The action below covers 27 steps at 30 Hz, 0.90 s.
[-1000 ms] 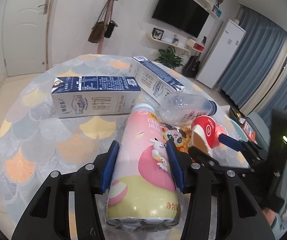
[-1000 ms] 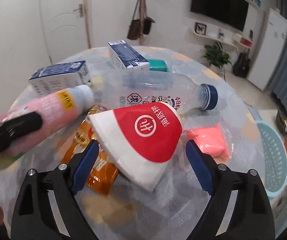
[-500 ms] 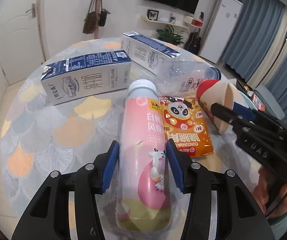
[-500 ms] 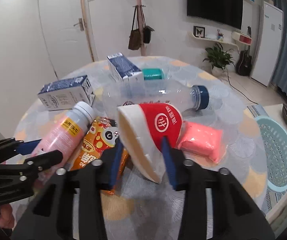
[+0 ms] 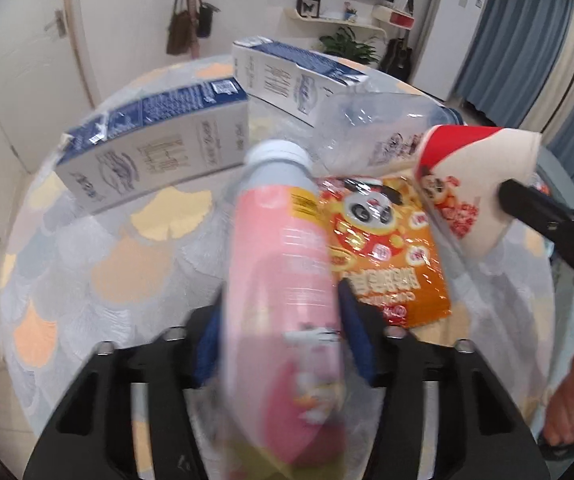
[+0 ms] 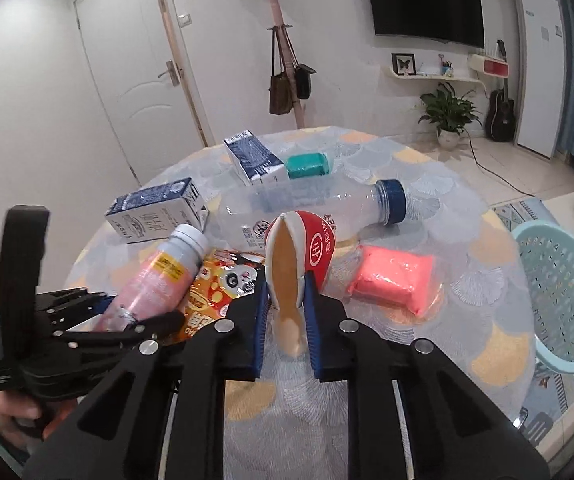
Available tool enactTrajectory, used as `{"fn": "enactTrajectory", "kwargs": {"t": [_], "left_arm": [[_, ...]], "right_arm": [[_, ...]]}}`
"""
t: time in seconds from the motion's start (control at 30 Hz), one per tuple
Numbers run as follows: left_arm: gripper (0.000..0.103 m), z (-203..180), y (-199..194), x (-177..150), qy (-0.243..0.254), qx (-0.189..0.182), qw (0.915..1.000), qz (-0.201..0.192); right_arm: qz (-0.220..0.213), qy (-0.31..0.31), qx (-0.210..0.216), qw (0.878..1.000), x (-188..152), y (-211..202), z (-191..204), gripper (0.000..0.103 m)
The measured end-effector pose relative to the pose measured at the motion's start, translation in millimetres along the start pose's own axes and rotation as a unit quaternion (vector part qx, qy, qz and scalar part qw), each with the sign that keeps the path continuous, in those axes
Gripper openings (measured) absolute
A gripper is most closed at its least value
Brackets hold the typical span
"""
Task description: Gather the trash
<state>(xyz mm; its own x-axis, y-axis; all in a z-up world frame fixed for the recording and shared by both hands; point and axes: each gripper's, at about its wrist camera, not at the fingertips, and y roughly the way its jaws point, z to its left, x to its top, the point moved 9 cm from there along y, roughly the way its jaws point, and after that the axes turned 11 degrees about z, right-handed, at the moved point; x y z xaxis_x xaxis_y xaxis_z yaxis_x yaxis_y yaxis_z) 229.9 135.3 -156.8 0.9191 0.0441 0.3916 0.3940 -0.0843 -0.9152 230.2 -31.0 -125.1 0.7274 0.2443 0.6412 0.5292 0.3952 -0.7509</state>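
My left gripper (image 5: 279, 332) is shut on a pink drink bottle (image 5: 279, 264) with a white cap and holds it above the round table; it also shows in the right wrist view (image 6: 155, 280). My right gripper (image 6: 285, 316) is shut on a squashed red-and-white paper cup (image 6: 295, 256), lifted off the table; the cup shows at the right of the left wrist view (image 5: 471, 184). An orange panda snack bag (image 5: 383, 248), a clear plastic bottle (image 6: 307, 204), a pink packet (image 6: 391, 276) and two milk cartons (image 5: 159, 148) (image 5: 291, 76) lie on the table.
A light-blue plastic basket (image 6: 563, 296) stands off the table's right edge. A teal packet (image 6: 307, 164) lies behind the far carton. The table (image 6: 427, 160) has a scallop-pattern cloth. A door, coat stand, TV and plant are beyond.
My right gripper closed on the paper cup, squashing it flat, and lifted it. My left gripper lifted the pink bottle higher and pulled back from the cartons.
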Motion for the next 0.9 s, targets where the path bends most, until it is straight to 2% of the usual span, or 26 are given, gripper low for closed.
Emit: {"fn": "enactTrajectory", "kwargs": {"t": [0.2,0.43,0.6,0.9], "left_arm": [[0.047,1,-26,4,-0.019,-0.044,0.9975,-0.052],[0.047,-24,-68,15,0.003,-0.070,0.9907,-0.117],[0.047,-73,-90,31,0.038,-0.096,0.9834,-0.149],[0.047,-191,-100,74,0.126,-0.138,0.9686,-0.164]], "right_arm": [[-0.029,0.000,0.013,0.999,4,-26,-1,0.015],[-0.074,0.014,0.001,0.997,11,-62,-18,0.015],[-0.107,0.048,-0.018,0.993,14,-89,-51,0.015],[-0.152,0.124,-0.072,0.978,14,-134,-146,0.015]]}}
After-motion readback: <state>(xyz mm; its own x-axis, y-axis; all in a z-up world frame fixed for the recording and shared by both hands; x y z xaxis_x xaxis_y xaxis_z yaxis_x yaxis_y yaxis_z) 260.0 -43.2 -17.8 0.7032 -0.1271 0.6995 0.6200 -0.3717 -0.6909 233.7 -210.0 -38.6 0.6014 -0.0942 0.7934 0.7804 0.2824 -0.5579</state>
